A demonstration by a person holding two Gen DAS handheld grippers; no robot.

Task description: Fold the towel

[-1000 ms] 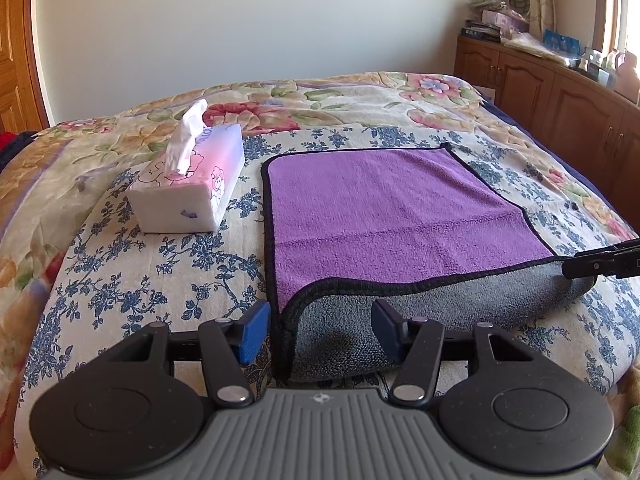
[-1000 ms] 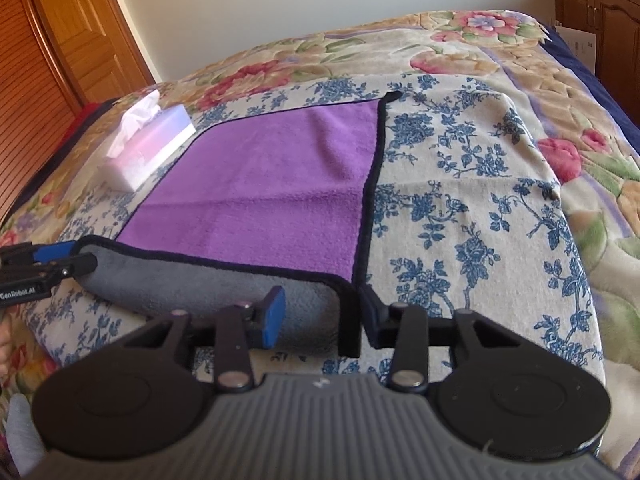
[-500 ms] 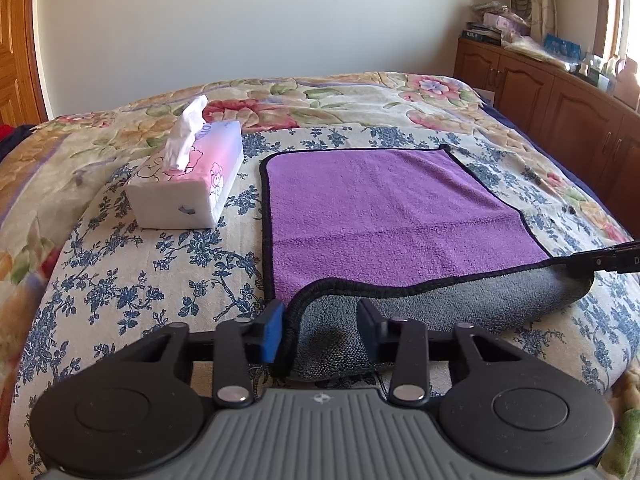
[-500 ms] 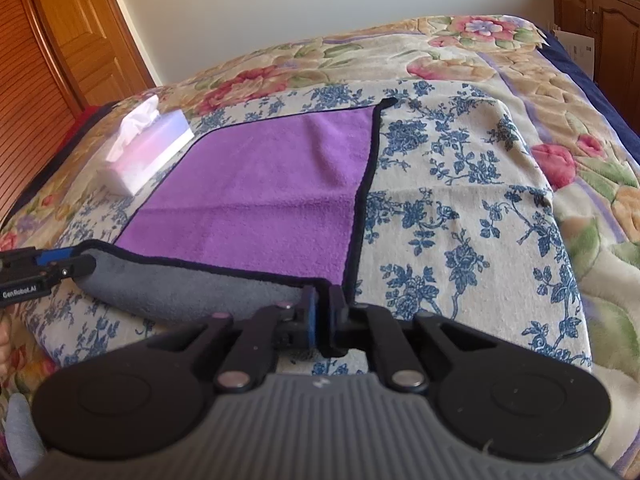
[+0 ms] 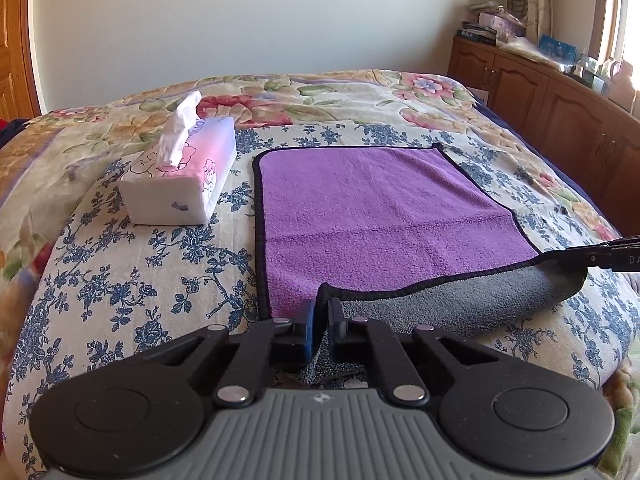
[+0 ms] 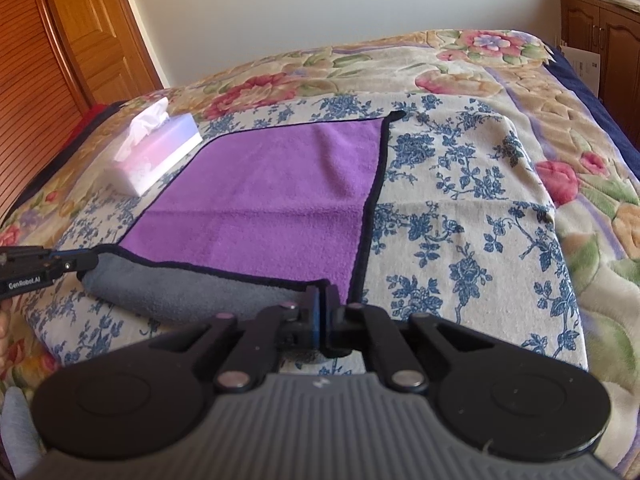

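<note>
**A:** What could go wrong from this position?

**B:** The likeliest failure, in my judgement, is a corner slipping free. The purple microfibre towel with black piping and a grey underside (image 5: 372, 204) is held only by its 2 near corners, and each pinch takes a thin bite of hem. If 1 gripper travels faster than the other, the raised grey edge would skew and the fold would land crooked. A low carry could also drag the towel across the floral quilted bedspread (image 5: 120, 276) and bunch it.

**A:** Could anything else be disturbed?

**B:** The white and pink tissue box (image 5: 180, 176) lies just beside the towel's left edge, near its far end. A sweep that drifts left might nudge it.

**A:** How do the grippers stand?

**B:** The left gripper (image 5: 321, 314) is closed, with the towel's near-left corner clamped between its jaws. The right gripper (image 6: 322, 303) is likewise closed on the towel's near-right corner, at the point where the black side hem meets the near edge.

**A:** And where does the towel lie relative to them?

**B:** It lies spread flat on the bedspread, extending away from both grippers. Only the near edge is rolled up and over, grey side showing, and spans between the 2 grippers.
</note>
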